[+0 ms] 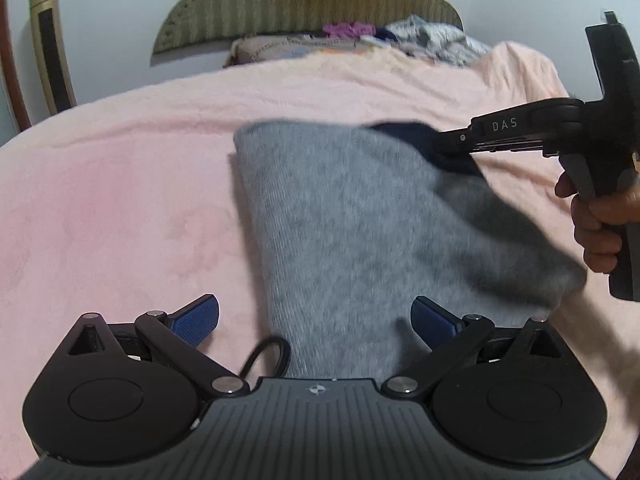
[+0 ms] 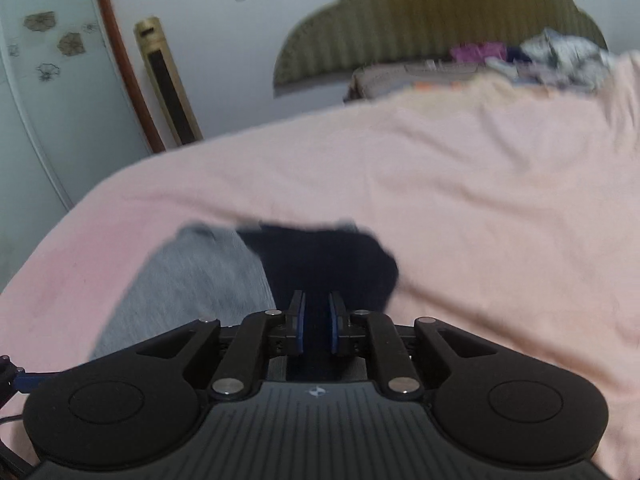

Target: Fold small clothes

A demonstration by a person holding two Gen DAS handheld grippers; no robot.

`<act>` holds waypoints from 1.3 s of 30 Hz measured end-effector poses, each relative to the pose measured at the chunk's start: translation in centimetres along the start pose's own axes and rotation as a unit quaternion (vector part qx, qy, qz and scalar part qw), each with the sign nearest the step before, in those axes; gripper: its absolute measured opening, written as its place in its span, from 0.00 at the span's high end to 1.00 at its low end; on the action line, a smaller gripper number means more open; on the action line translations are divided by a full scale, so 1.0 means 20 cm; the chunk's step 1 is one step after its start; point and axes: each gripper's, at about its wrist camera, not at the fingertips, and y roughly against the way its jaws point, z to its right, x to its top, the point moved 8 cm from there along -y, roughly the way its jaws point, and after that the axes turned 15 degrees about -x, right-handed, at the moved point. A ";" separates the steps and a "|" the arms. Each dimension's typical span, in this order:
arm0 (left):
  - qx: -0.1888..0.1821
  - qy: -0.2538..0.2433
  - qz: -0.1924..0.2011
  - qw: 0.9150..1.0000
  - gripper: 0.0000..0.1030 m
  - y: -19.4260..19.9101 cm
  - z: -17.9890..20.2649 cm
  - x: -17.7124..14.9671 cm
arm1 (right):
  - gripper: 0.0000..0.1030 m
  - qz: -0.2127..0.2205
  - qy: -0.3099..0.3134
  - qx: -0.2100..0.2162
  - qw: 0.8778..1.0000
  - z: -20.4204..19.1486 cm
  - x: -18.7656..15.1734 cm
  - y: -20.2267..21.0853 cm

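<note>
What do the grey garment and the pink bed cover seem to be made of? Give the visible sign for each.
Grey garment: looks like soft knit, probably cotton jersey, matte; a fine ribbed, heathered texture shows. Pink bed cover: seems a plush fleece or towelling, matte; its surface looks fuzzy with a faint embossed pattern. Blur leaves both uncertain.

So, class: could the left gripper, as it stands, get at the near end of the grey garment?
Probably yes. The left gripper is open, its fingers either side of the grey garment, nothing between.
</note>
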 end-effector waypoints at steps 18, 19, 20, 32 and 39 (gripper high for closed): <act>0.000 0.005 -0.028 1.000 0.00 -0.17 0.03 -0.08 | 0.50 -0.092 0.140 0.038 0.985 -0.72 0.20 -0.61; 0.001 0.004 -0.028 1.000 0.00 -0.17 0.03 -0.08 | 0.50 -0.091 0.123 0.020 0.988 -0.69 0.23 -0.66; 0.002 0.001 -0.027 1.000 0.00 -0.17 0.04 -0.08 | 0.51 -0.092 0.101 0.006 0.991 -0.65 0.25 -0.70; -0.005 0.005 -0.026 1.000 0.01 -0.14 0.02 -0.06 | 0.37 -0.030 0.053 0.006 0.998 -0.31 0.22 -0.26; -0.002 0.019 -0.038 0.999 0.01 -0.15 0.01 -0.06 | 0.23 -0.013 0.105 -0.114 0.988 -0.11 0.04 -0.16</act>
